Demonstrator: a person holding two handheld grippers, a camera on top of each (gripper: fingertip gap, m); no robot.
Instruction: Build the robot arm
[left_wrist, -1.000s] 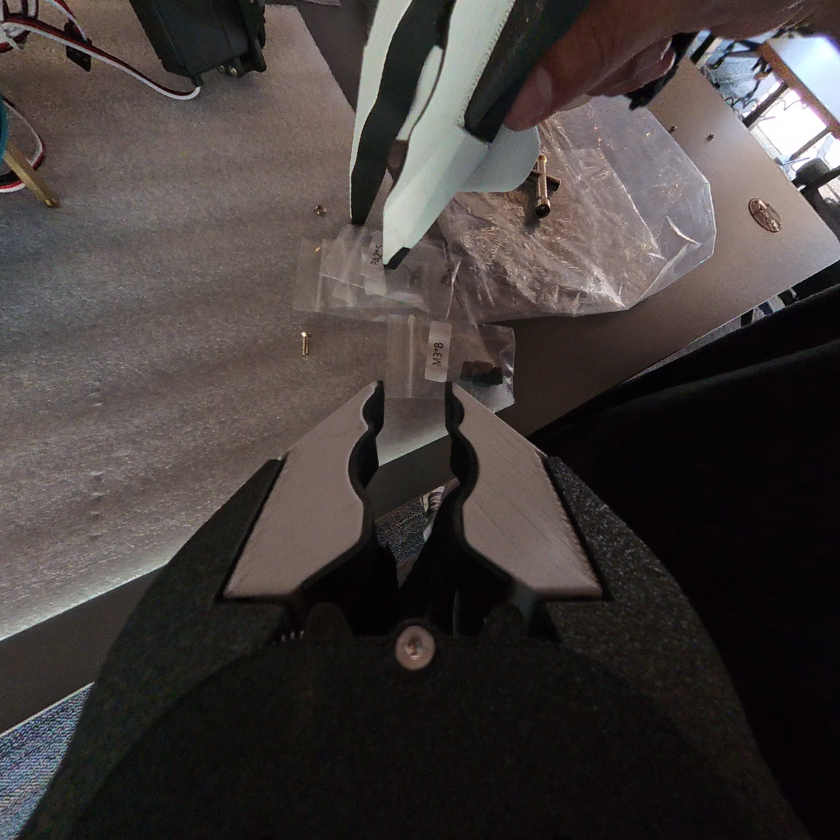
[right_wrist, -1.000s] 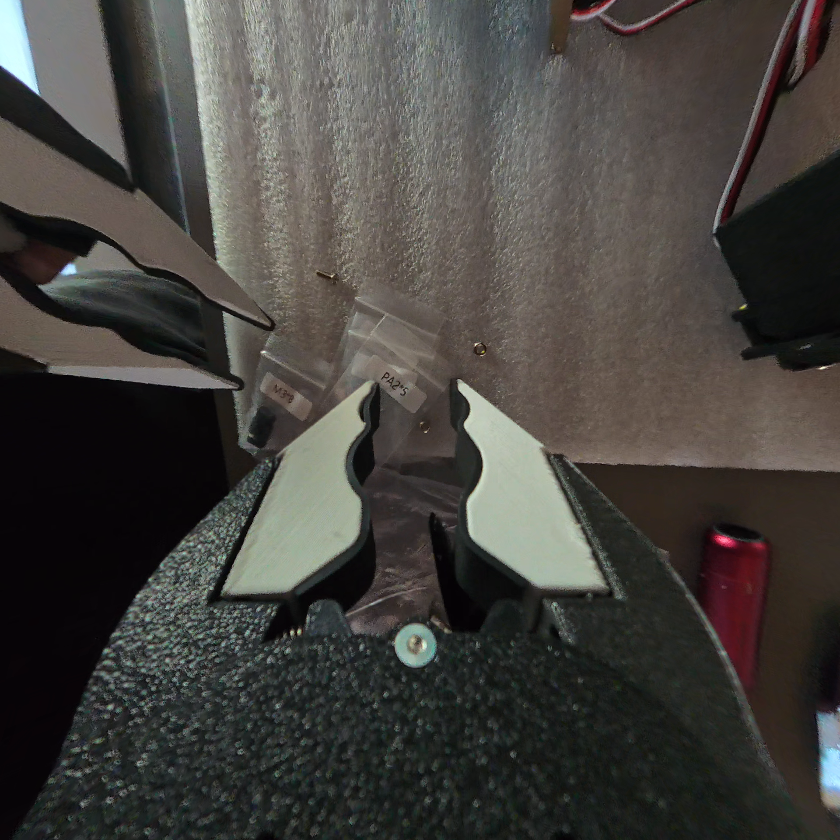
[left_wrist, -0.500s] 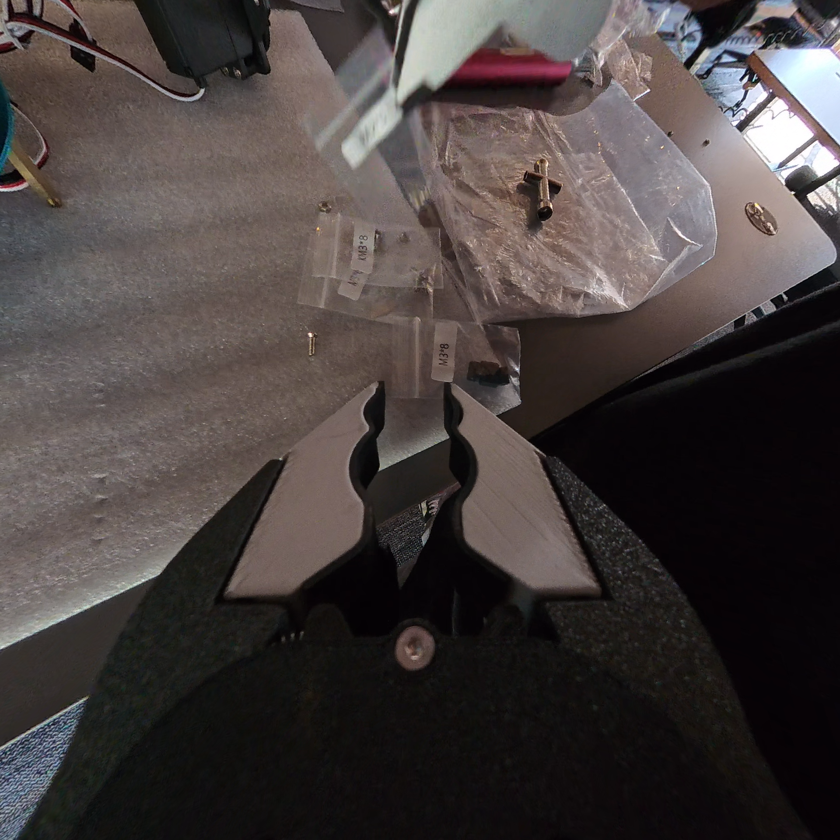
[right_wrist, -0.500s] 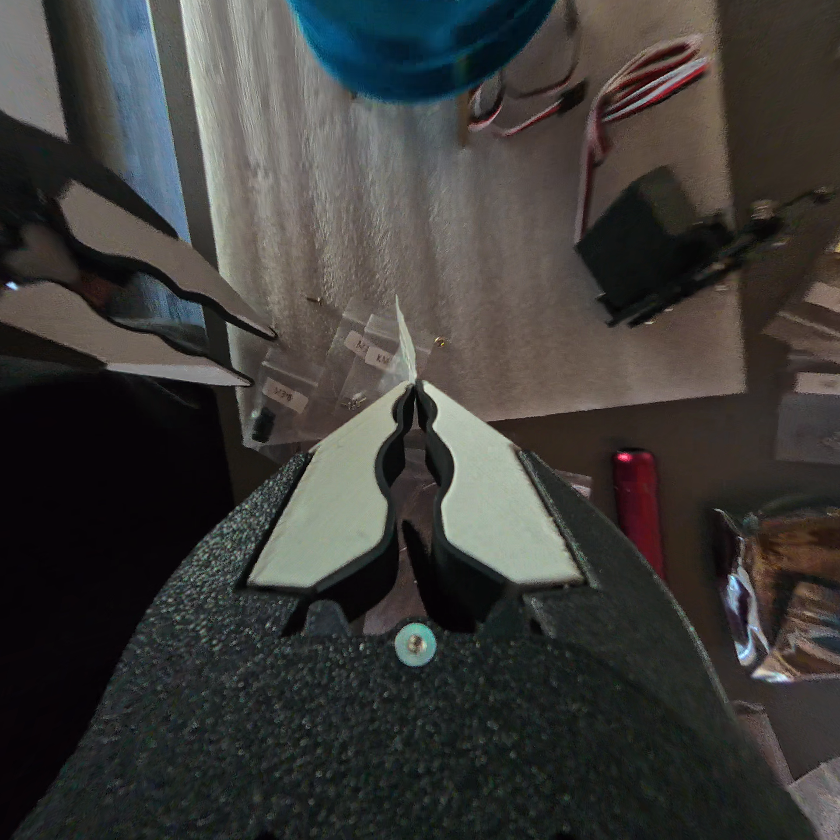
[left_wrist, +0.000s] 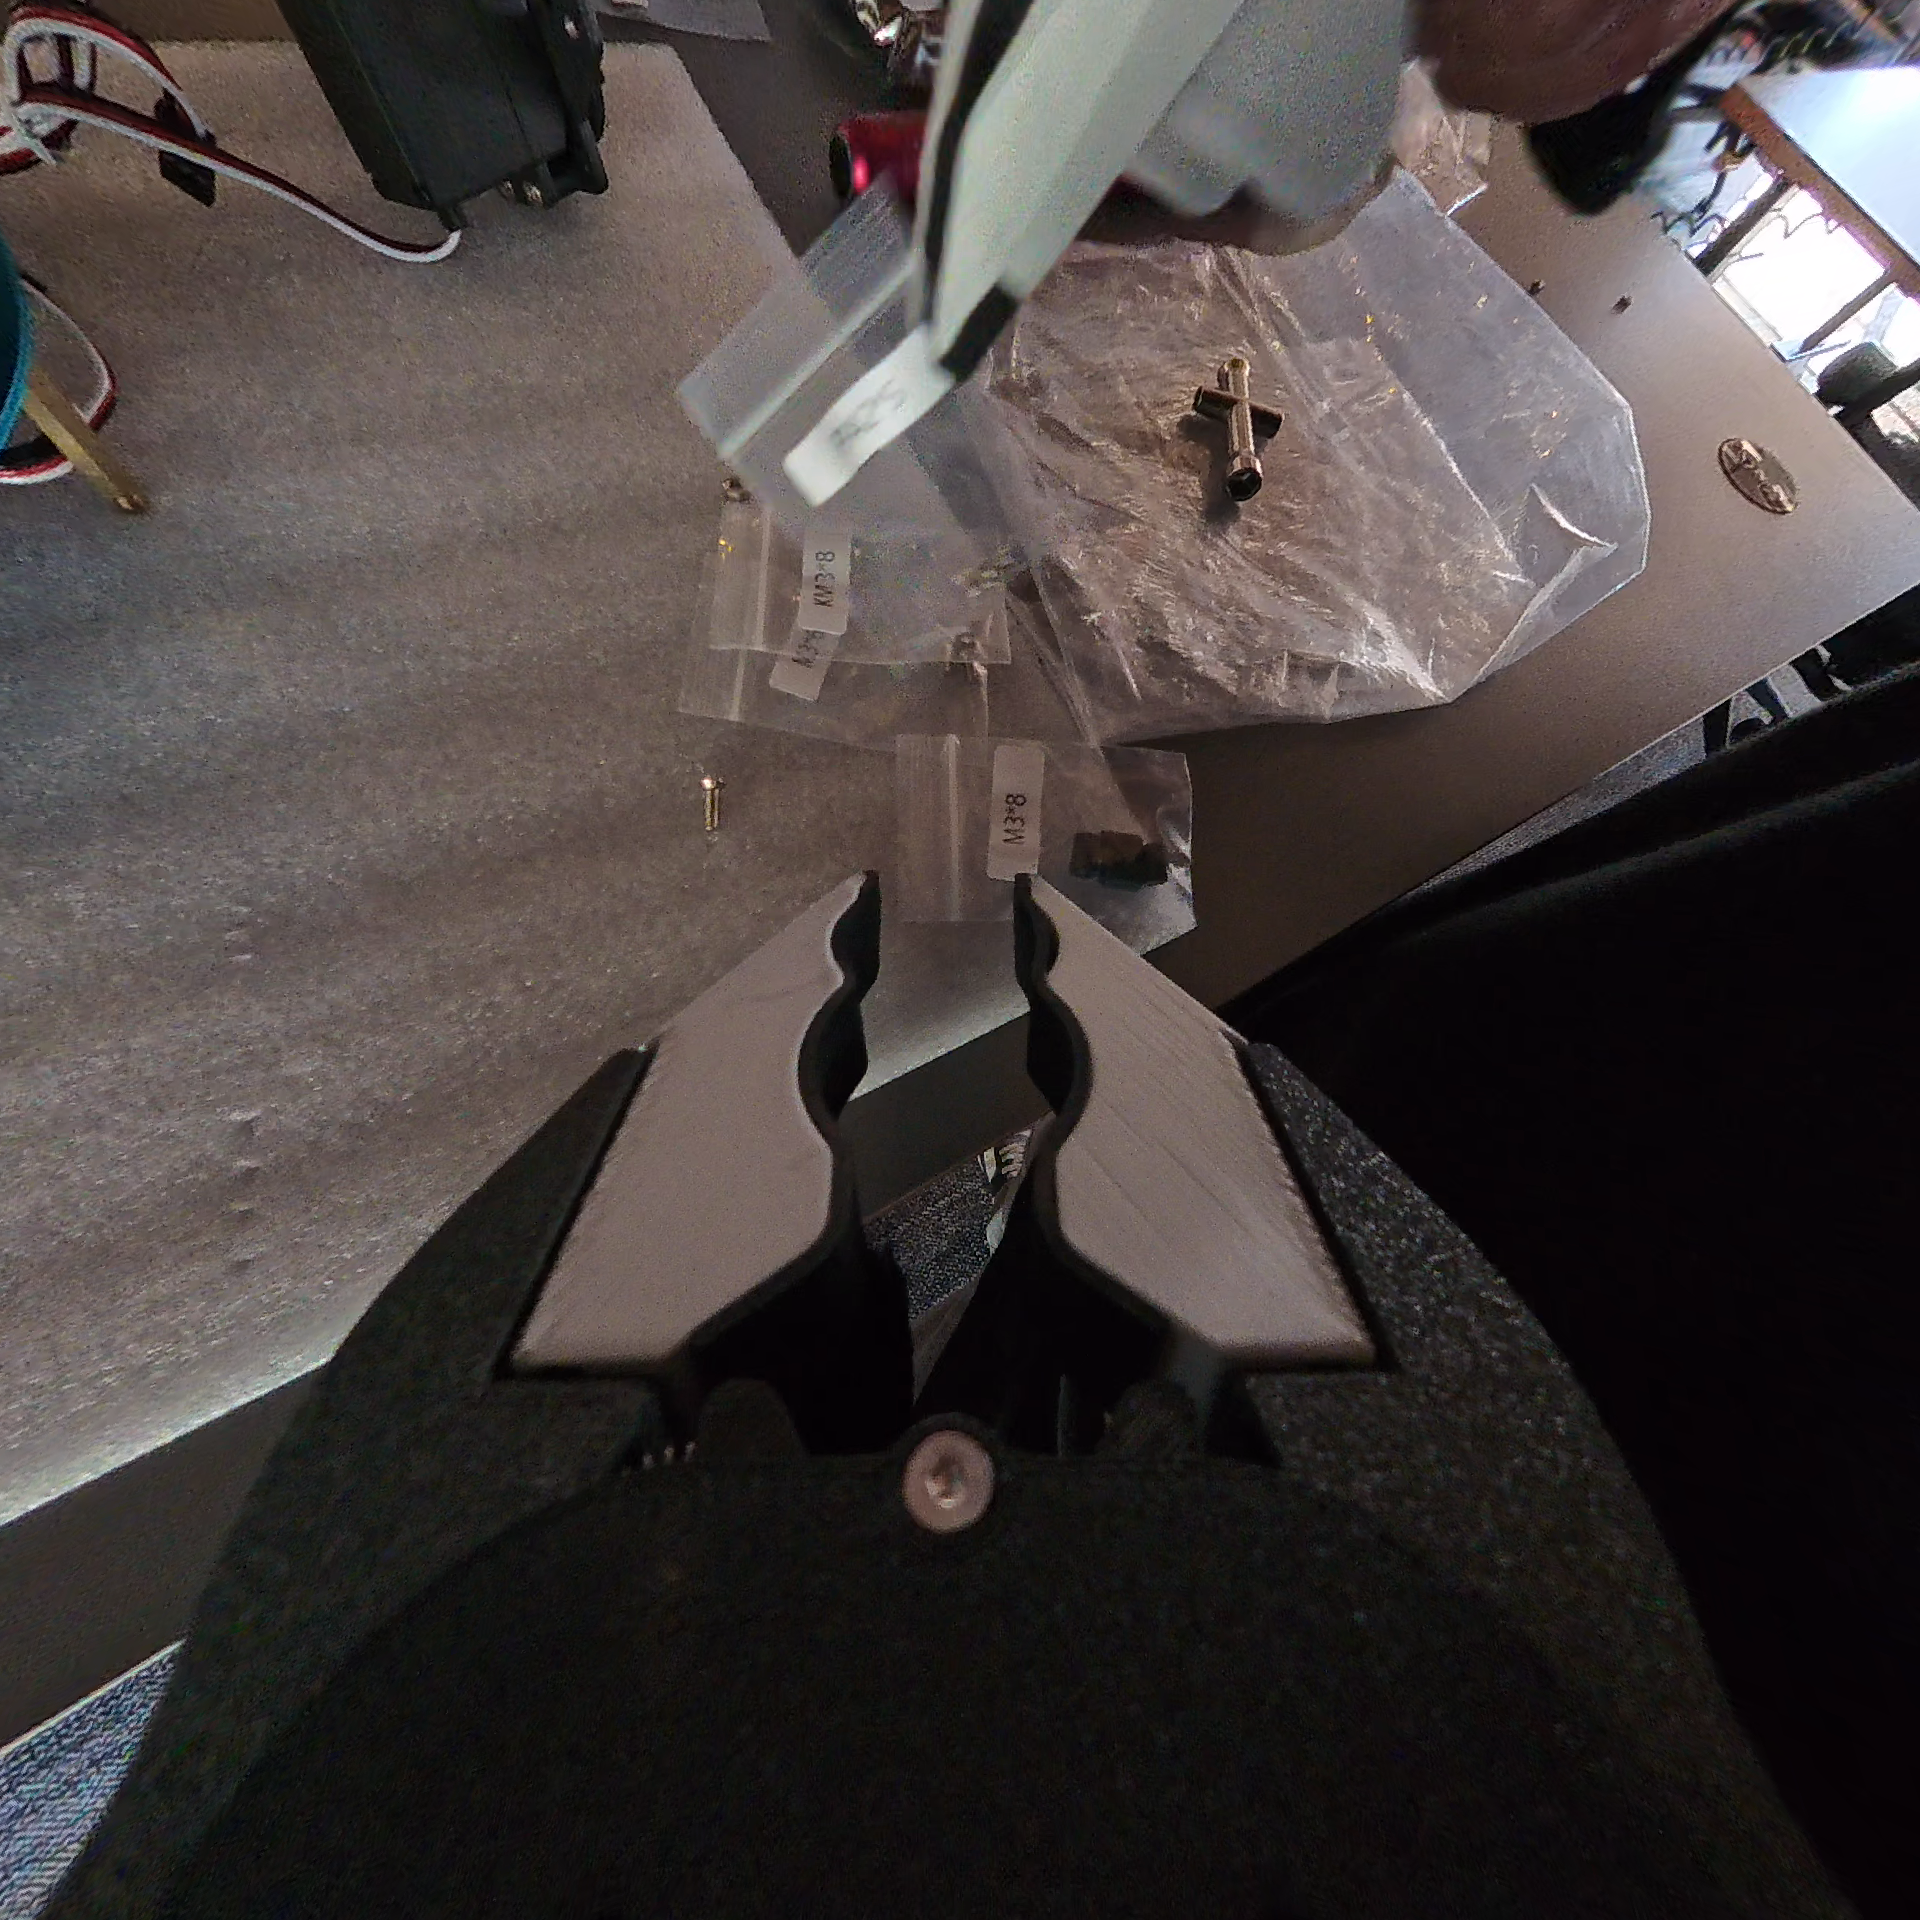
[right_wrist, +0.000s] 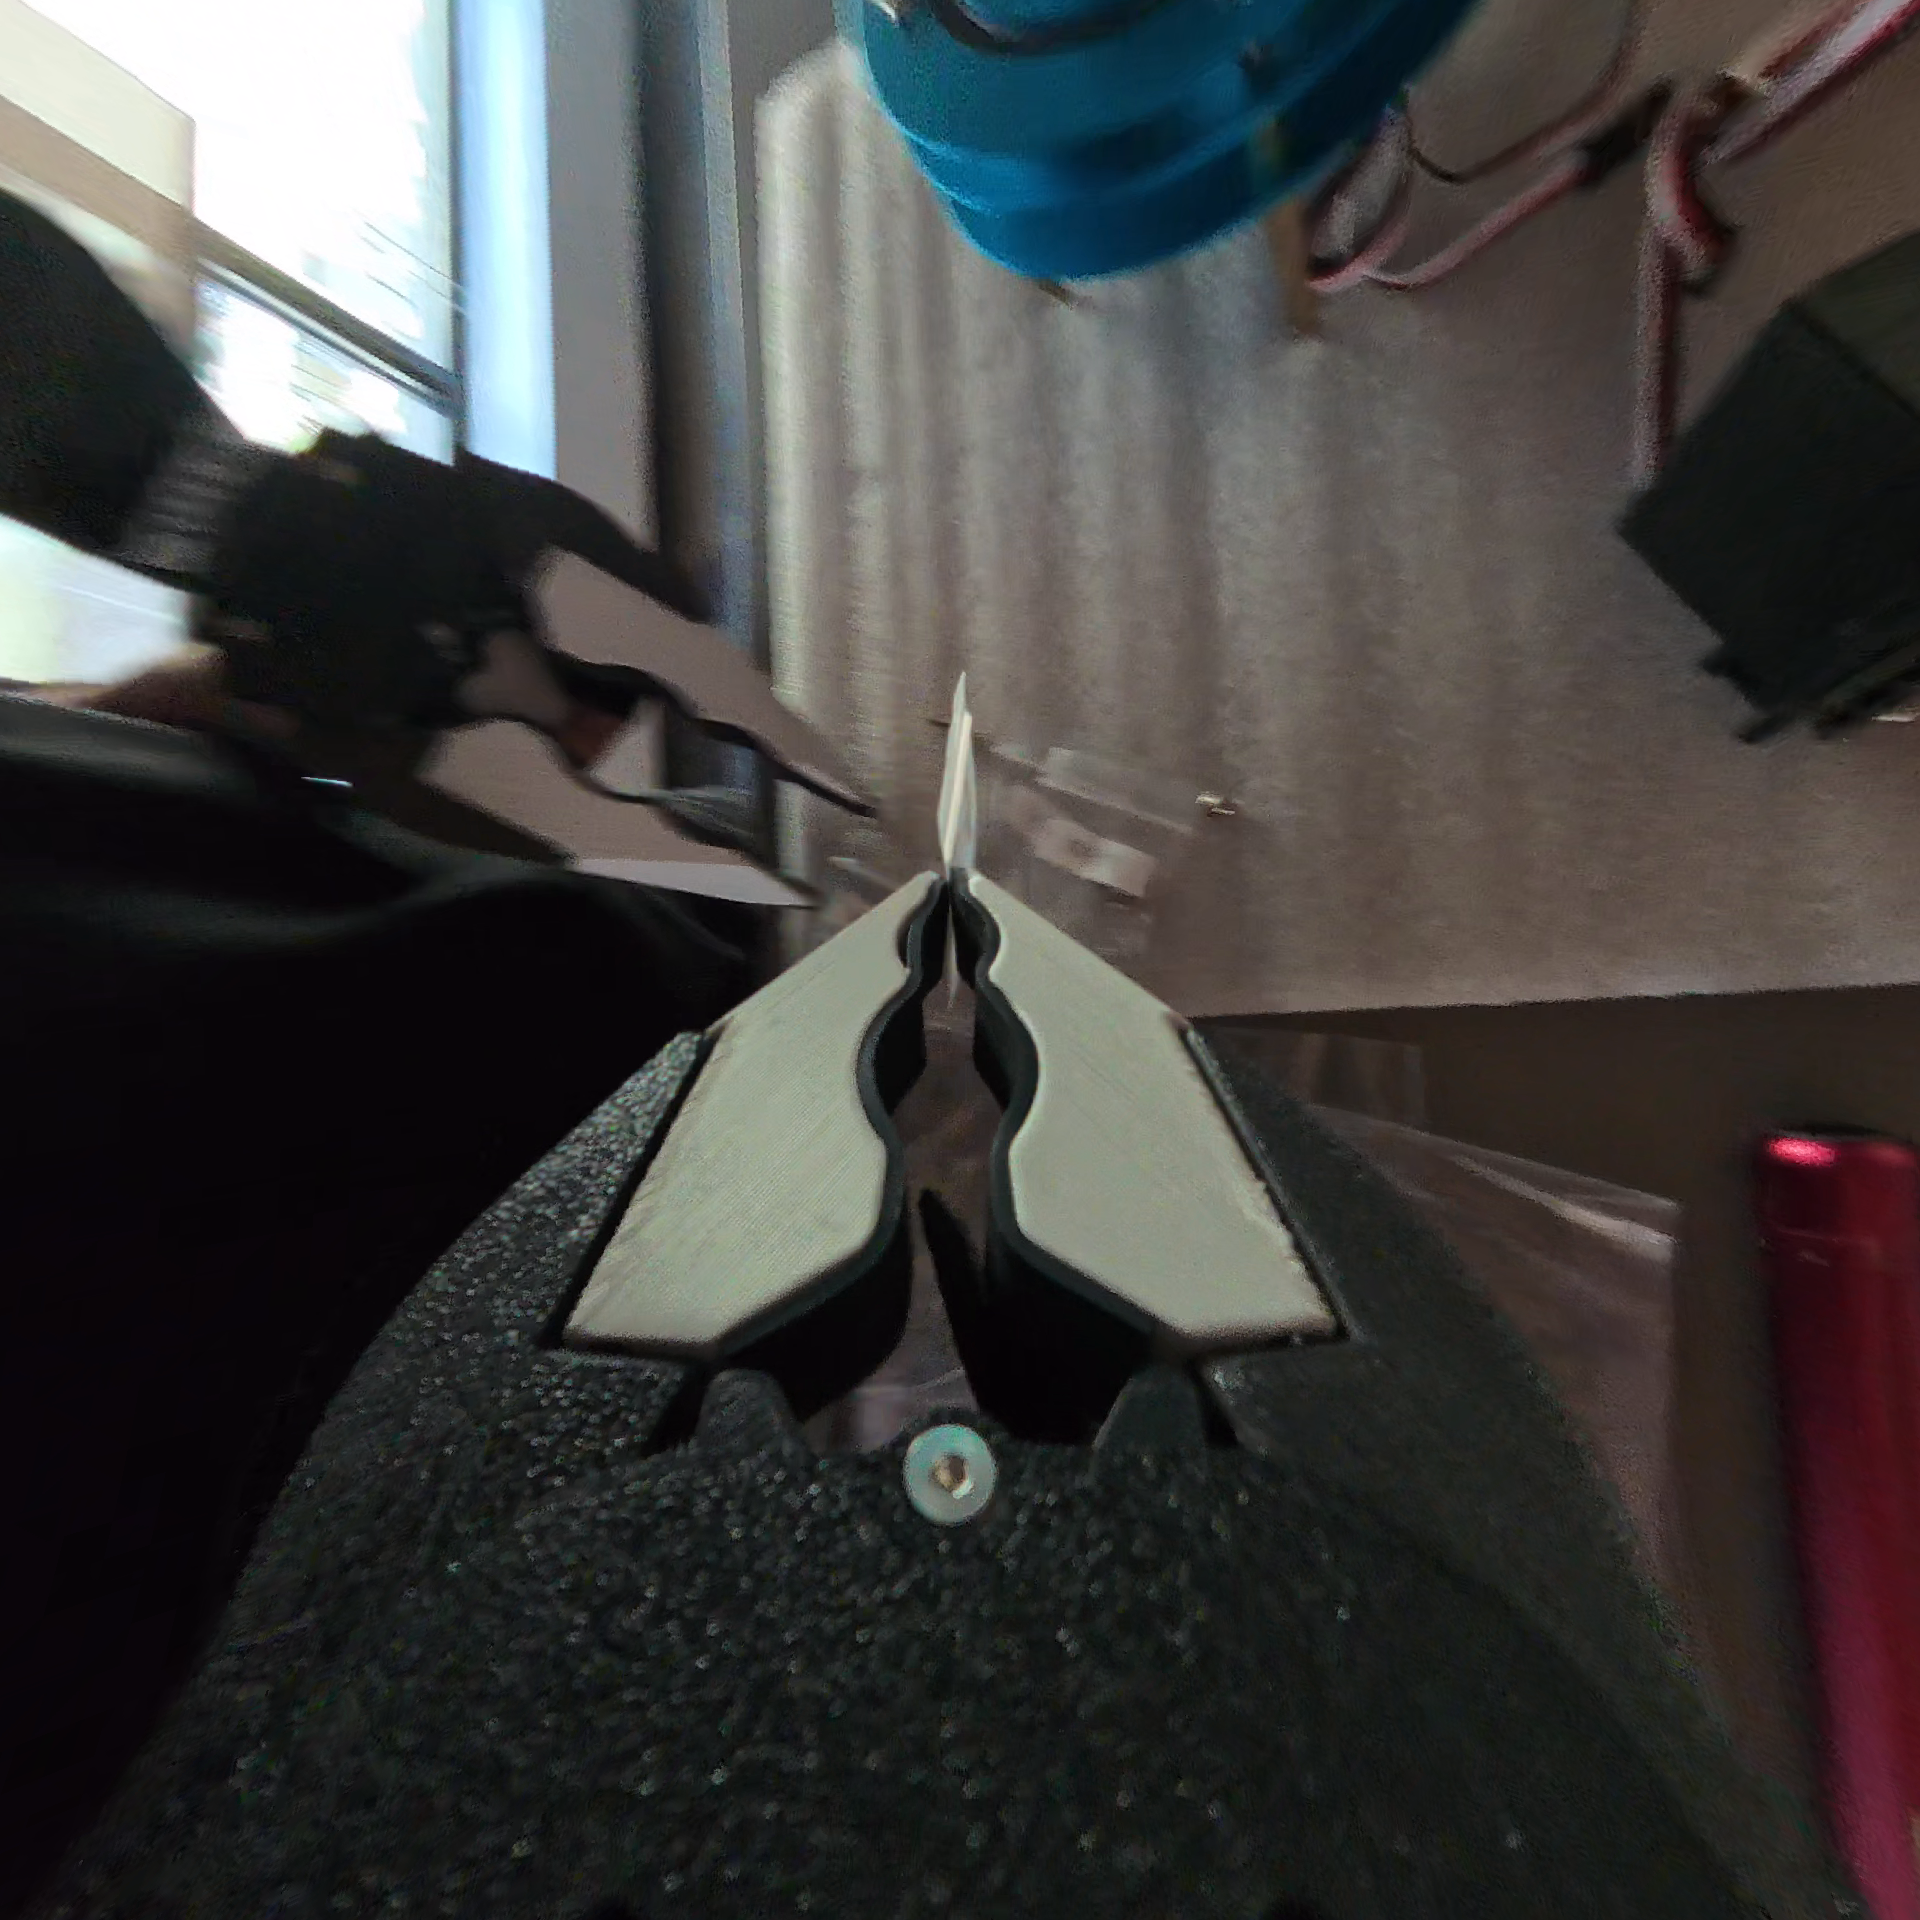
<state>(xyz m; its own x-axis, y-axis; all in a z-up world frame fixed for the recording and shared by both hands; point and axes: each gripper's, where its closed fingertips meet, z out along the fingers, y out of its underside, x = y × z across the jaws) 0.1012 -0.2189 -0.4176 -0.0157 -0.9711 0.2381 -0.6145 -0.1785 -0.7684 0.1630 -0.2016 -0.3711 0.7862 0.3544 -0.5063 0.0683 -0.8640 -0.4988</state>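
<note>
Right hand-held gripper (right_wrist: 954, 888) lifts a small clear bag (left_wrist: 821, 358) off the tabletop (left_wrist: 1558, 260); left hand-held gripper (left_wrist: 943, 881) waits with its jaws spread.

The right one's jaws are pressed together on the bag's edge, pinching it clear of the grey foam mat (left_wrist: 312, 727), above two flat labelled bags (left_wrist: 831, 634). The left one holds nothing and hovers just short of a third bag (left_wrist: 1039, 821) holding dark parts at the mat's edge. A loose screw (left_wrist: 711, 802) lies just beside that bag, a big crinkled bag (left_wrist: 1299, 499) with a cross-shaped tool (left_wrist: 1236, 426) beyond. A black box (left_wrist: 457, 94) with wires, a red cylinder (right_wrist: 1839, 1455) and a blurred blue object (right_wrist: 1122, 125) sit farther off.
</note>
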